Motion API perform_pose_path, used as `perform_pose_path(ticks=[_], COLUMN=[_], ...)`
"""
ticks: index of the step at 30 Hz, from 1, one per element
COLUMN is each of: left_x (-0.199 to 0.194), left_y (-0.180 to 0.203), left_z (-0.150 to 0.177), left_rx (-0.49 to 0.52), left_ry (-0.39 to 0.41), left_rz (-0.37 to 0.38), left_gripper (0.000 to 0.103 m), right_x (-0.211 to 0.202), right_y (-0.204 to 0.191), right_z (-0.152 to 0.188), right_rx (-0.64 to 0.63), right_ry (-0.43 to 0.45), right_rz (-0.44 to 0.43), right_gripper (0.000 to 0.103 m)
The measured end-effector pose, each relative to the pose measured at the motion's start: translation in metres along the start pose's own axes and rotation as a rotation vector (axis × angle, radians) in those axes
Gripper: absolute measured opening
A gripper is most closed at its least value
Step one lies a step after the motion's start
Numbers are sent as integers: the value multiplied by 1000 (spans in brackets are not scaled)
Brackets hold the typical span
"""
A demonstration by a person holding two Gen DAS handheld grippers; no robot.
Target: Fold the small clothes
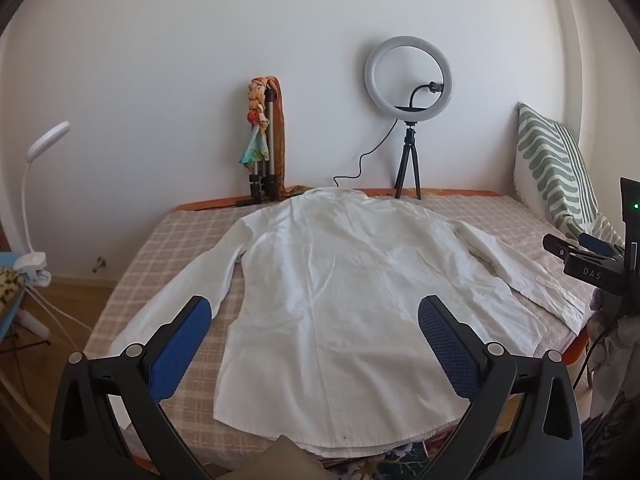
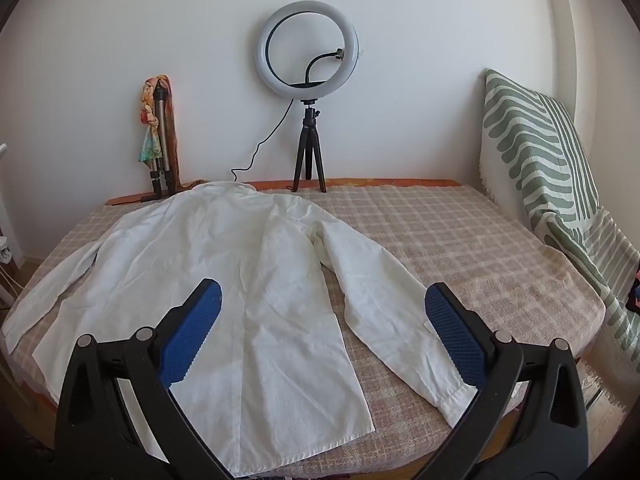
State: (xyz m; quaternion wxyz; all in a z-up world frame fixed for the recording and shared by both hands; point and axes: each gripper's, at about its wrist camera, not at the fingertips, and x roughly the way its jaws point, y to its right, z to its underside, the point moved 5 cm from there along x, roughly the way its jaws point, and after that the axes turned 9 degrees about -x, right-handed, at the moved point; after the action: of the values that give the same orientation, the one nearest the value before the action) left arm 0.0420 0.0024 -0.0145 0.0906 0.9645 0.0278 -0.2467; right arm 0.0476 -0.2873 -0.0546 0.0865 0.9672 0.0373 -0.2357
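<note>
White shirt point(image 1: 340, 300) flat on your bed point(image 2: 460, 232), back up, long axis running collar-far to hem-near (sleeves splayed), left tongs point(image 1: 314, 322) and right tongs point(image 2: 322, 306) both spread apart, empty, "DAS" readable on the right tongs' body.

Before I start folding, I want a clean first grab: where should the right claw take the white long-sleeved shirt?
Probably the cuff of the white long-sleeved shirt, approached from the near bed edge: that sleeve lies flat and stretched toward the open right claw.

1. Bed point(image 2: 460, 240) w/ checked beige cover.
2. White shirt point(image 2: 224, 280) flat on it, sleeves spread, hem below fingers.
3. Ring light tripod point(image 2: 308, 164) at far edge, beyond fingertips.
</note>
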Motion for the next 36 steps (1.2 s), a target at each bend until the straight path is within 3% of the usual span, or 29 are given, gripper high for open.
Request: perform_pose_path(ticks=[36], left_x=[-1], left_y=[1], left_z=[-3], left_rx=[5], left_ry=[12], left_rz=[-1], left_gripper=[102], right_x=[1], right_y=[-1], right_z=[-1], right_rx=[4], right_ry=[-3], right_rz=[2], right_gripper=[103])
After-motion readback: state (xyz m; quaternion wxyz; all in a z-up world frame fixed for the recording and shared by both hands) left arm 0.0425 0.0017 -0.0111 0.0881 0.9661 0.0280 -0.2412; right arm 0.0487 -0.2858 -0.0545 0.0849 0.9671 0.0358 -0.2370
